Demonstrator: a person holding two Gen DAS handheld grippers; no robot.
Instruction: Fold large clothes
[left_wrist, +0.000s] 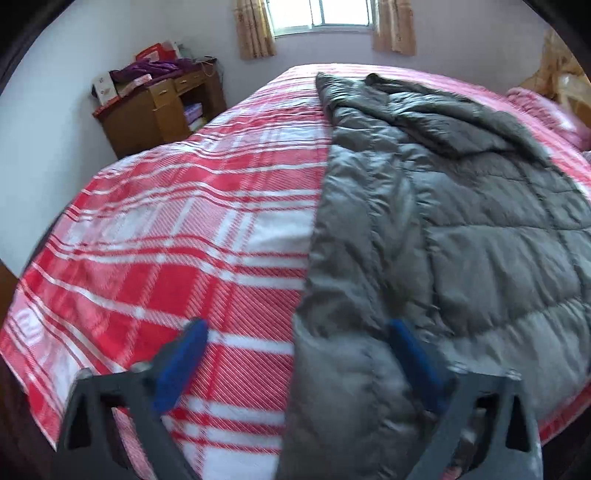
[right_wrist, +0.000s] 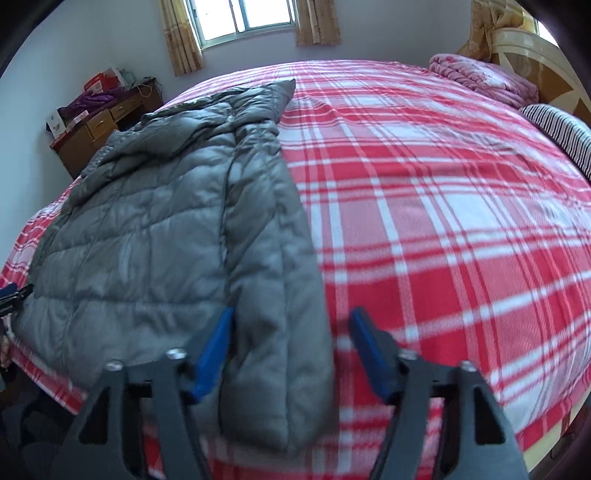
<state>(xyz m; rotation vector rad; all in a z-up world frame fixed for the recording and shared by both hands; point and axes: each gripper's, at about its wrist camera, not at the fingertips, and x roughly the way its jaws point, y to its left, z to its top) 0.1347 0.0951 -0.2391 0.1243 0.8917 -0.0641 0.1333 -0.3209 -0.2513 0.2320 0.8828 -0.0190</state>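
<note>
A grey quilted down jacket lies flat on a bed with a red and white plaid cover, its hem toward me. It also shows in the right wrist view, with a sleeve folded over its far end. My left gripper is open above the jacket's left hem edge, with the edge between its blue pads. My right gripper is open above the jacket's right hem corner. Neither holds anything. The left gripper's tip shows at the right wrist view's far left.
A wooden cabinet piled with boxes and purple cloth stands by the far wall. A folded pink quilt and a striped pillow lie at the bed's head on the right. A curtained window is behind.
</note>
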